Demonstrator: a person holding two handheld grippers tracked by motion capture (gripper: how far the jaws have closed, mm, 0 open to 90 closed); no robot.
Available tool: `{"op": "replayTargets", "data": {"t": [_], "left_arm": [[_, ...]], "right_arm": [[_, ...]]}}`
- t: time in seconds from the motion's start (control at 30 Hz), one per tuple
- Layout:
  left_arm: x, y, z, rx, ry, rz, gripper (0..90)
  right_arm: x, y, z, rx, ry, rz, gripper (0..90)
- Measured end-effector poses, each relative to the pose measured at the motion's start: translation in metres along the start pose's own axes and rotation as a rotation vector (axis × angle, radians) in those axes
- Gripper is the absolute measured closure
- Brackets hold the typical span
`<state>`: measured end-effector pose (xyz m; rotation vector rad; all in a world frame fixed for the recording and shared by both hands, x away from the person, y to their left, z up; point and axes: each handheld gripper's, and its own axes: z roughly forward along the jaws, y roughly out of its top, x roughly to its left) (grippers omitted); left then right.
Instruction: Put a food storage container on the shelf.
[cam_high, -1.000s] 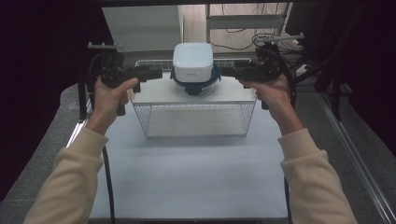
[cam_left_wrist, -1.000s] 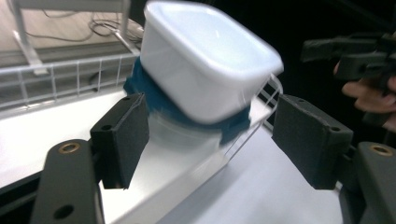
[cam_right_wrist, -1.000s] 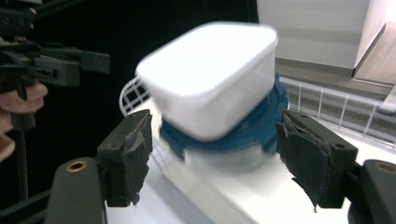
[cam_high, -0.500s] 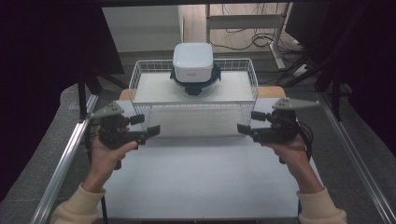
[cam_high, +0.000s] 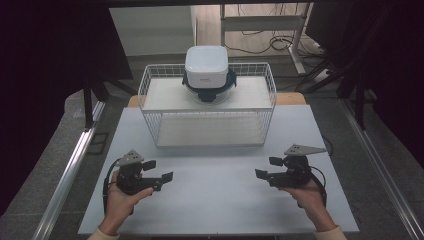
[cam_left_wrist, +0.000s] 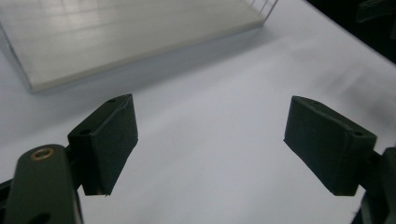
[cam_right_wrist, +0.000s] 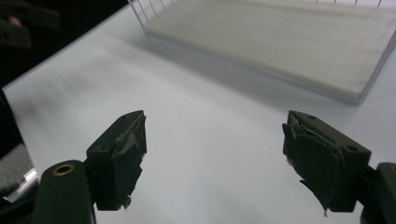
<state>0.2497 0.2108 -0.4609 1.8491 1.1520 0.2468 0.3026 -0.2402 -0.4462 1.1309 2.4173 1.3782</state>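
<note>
I see a white lidded container (cam_high: 206, 65) with dark teal clips and base, centre top of the high view, on a white wire basket (cam_high: 150, 95) with a cream board inside. Table (cam_high: 210, 200) pale grey-white. Both grippers, left gripper (cam_high: 159, 171) and right gripper (cam_high: 266, 168), black with grey top plates. Sleeves cream.

No writing can be read; the mark on the white container (cam_high: 206, 67) is too small.

The high view looks forward and down over the whole white table (cam_high: 220, 200). Each gripper view sits low and close above that tabletop, facing inward toward the wire basket's (cam_high: 207, 107) near corner, which all three views share.
</note>
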Motion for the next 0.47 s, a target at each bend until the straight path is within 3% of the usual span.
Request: {"op": "replayTargets", "data": {"t": [0.17,0.47], "left_arm": [[0.0019,-0.0014,-0.0016,-0.013,0.017,0.005,16.9],[0.0063,-0.0041,-0.0026,-0.016,0.031,-0.009,16.6]], "right_arm": [[0.0009,-0.0040,0.0062,0.023,-0.014,-0.015,20.9],[0.0006,-0.0043,0.0045,-0.002,-0.023,-0.022,19.8]]}}
